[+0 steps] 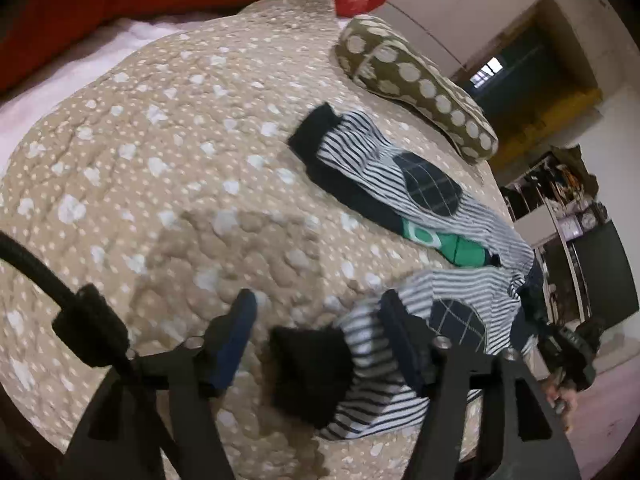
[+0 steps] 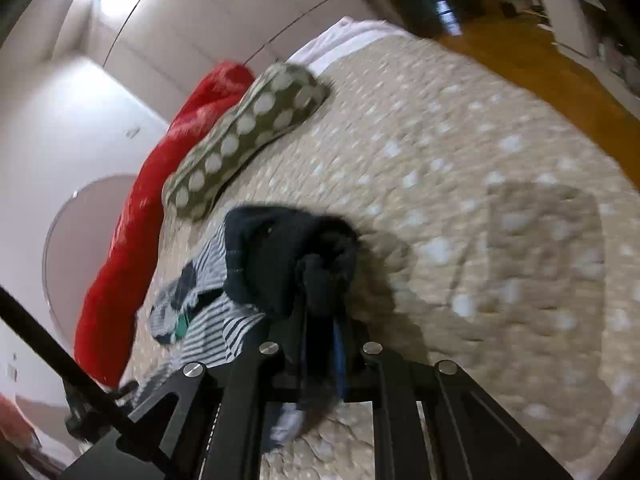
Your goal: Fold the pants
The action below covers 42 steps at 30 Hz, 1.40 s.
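Bedroom, quilted beige bedspread (image 1: 160,168) with pale dots; pale wardrobe doors behind.

Item 1, my left gripper (image 1: 316,320): jaws spread wide, released, nothing pinched. A black leg cuff (image 1: 308,376) lies between them on the bed, untouched as far as I can tell.

Item 2, my right gripper (image 2: 320,300): jaws clenched on a bunched dark fold, apparently the waistband (image 2: 288,248); the grip point itself is hidden under cloth and blurred.

Item 3, pants (image 1: 400,184): small, striped black and white, dark oval knee patches, green detail at the crotch. They lie on the bed, near leg under my left jaws, far leg running up and away toward its cuff near the pillow. Long axis runs from the cuffs toward my right side, where the waist sits. Left hand is nearer the cuffs, right nearer the waist.

Item 4, dotted olive pillow (image 1: 420,84) beyond the pants; red bundle (image 2: 152,216) behind it.

Unclear: the waist end is cut off at the left view's edge, beside a person's fingers.
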{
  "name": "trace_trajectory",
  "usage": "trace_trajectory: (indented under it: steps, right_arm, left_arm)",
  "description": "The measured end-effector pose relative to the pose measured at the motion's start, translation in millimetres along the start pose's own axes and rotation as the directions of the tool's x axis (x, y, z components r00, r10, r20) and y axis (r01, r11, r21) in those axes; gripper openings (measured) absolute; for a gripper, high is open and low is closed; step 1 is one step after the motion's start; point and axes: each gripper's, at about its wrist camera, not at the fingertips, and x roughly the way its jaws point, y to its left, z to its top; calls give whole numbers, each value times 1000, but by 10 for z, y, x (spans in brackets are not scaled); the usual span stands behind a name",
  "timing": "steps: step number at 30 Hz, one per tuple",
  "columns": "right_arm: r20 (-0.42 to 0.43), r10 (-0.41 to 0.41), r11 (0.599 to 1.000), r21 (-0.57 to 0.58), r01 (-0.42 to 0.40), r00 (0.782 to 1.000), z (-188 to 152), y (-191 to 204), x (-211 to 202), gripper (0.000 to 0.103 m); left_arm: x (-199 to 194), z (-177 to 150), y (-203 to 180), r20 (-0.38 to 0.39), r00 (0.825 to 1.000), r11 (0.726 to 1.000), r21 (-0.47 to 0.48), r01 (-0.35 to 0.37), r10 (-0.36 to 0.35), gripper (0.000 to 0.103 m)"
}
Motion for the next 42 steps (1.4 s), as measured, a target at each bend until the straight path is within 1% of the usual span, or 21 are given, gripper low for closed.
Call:
trace_trajectory:
  steps: [2,3,5,6,8,11,15,16,19,21,22,26,27,30,32,34,35,36,37,40,42]
  right_arm:
    - [14,-44,999,10,44,999,-5,-71,-86,10]
    - [17,-61,998,12,61,998,-17,-103,-109,10]
    - [13,-88,996,30,88,996,-58,-182,-137,10]
    - [7,-91,995,39,91,996,-87,-220,-142,10]
    - [1,-106,993,51,106,994,-148,-278,-155,10]
    - [-1,-131,989,75,131,991,-191,-352,-178,13]
    - [56,-188,980,80,183,981,-180,-383,-359,30]
    - [82,-213,977,48,210,974,-156,-327,-437,32]
    - [130,-218,971,-68,228,967,-105,-65,-535,46]
    - [133,-199,964,-154,219,971,-84,121,-497,66]
    - [126,-196,954,-205,219,972,-72,244,-419,68]
    - [91,-237,929,-271,253,967,-26,389,-60,69]
    - [80,-232,932,-268,245,970,3,377,17,69]
    - [10,-149,975,-162,149,989,170,246,243,69]
    - [-31,-38,998,-57,36,999,309,134,347,69]
    - [-88,42,999,12,-41,995,425,77,475,69]
    - [-89,49,999,14,-48,995,455,81,487,59]
    - [-92,53,998,-12,-54,994,475,124,484,17]
    - [-106,45,997,-65,-52,993,494,221,474,7]
    - [2,-48,962,-268,47,999,471,623,278,7]
    - [116,-126,912,-377,161,985,438,849,208,5]
  left_arm:
    - [70,-48,-112,-10,1000,999,41,-29,29,71]
    - [138,-63,-210,-15,997,994,80,-79,81,71]
    - [220,-70,-338,-5,986,975,149,-161,164,47]
    - [262,-62,-397,-2,981,965,178,-191,194,25]
    - [310,-5,-449,-15,981,963,194,-186,193,18]
    - [289,131,-514,9,975,951,218,-217,221,17]
    - [236,324,-461,37,960,938,208,-278,276,18]
    - [230,348,-429,29,958,936,208,-286,286,19]
    - [196,314,-370,37,951,926,220,-306,306,18]
    - [163,270,-291,41,946,924,207,-322,320,18]
    - [156,270,-231,41,943,926,181,-331,329,19]
    - [13,277,8,39,942,938,78,-337,335,18]
    - [-29,277,30,43,943,941,69,-332,330,18]
    - [-168,252,14,63,948,946,71,-317,313,18]
    - [-211,234,-25,69,952,950,75,-303,298,18]
    - [-223,219,-71,66,959,957,75,-281,276,18]
    - [-222,211,-93,64,962,960,75,-271,267,18]
    - [-216,202,-119,62,963,961,78,-266,261,18]
    - [-208,188,-151,61,964,961,85,-264,259,18]
    - [-136,154,-250,61,964,958,117,-263,257,19]
    - [-82,138,-295,63,962,954,127,-270,264,19]
